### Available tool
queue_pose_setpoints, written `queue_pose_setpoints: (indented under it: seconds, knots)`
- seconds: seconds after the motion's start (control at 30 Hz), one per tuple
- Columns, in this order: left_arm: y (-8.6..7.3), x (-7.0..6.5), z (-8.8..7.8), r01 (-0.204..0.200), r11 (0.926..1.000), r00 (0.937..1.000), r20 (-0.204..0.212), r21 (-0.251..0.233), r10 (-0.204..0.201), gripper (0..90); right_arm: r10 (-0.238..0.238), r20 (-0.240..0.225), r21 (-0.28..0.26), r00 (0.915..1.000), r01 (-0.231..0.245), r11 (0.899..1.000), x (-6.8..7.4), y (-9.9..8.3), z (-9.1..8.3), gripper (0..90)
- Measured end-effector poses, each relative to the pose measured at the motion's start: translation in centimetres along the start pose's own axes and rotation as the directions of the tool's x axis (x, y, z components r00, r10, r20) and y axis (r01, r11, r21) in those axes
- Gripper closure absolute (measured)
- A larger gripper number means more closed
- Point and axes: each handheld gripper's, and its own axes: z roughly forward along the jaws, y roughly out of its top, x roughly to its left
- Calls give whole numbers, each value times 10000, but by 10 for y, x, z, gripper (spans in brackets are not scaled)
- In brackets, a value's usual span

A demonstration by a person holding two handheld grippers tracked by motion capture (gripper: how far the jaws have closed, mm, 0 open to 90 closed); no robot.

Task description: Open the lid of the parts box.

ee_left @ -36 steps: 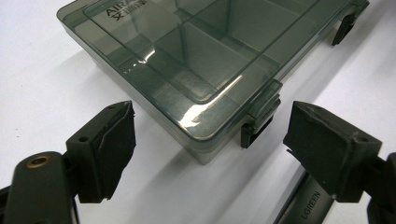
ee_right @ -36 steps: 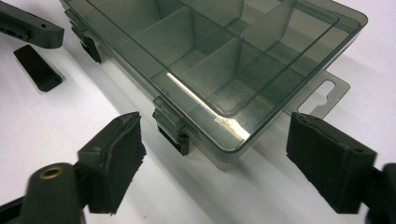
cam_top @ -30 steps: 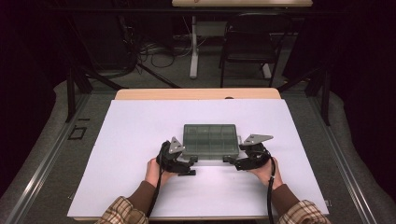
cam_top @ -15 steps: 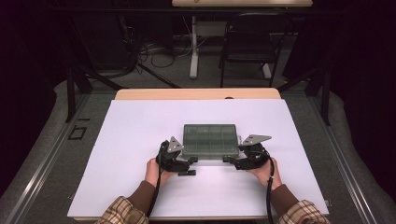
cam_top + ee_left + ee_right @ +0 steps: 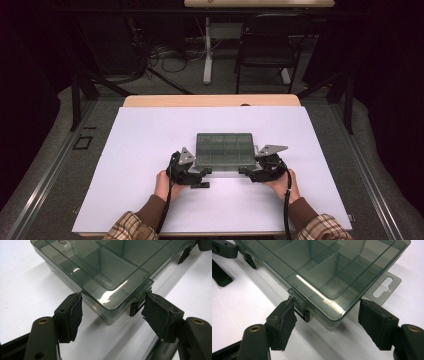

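Note:
A smoky green see-through compartment box point(image 5: 224, 150) lies with its lid down on the white sheet point(image 5: 145, 145). My left gripper point(image 5: 202, 172) is at its near left corner. In the left gripper view the jaws point(image 5: 112, 307) have just been closing around that corner; one pad point(image 5: 72, 312) lies against the side wall, the other against the front latch point(image 5: 140, 298). My right gripper point(image 5: 246, 171) straddles the near right corner point(image 5: 325, 315). Its left pad point(image 5: 284, 320) touches the second latch point(image 5: 299, 306), while its right pad stands apart from the box point(image 5: 324, 265).
A clear hang tab point(image 5: 385, 287) sticks out from the box's right end. A wooden table edge point(image 5: 210, 100) shows beyond the sheet. A chair point(image 5: 265, 50), desk legs and cables stand on the floor behind. White sheet stretches on all sides of the box.
Both hands stay at the box's near corners. The left gripper's jaws look slightly narrower than before.

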Motion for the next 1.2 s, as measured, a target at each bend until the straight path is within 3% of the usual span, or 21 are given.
queue_pose_setpoints:
  seconds: [1.2]
  knots:
    - [-1, 1, 0, 6, 10000, 10000, 52, -42, -6, 321, 145, -35, -240, 9999, -146, 9996, 1, -1, -4, 336]
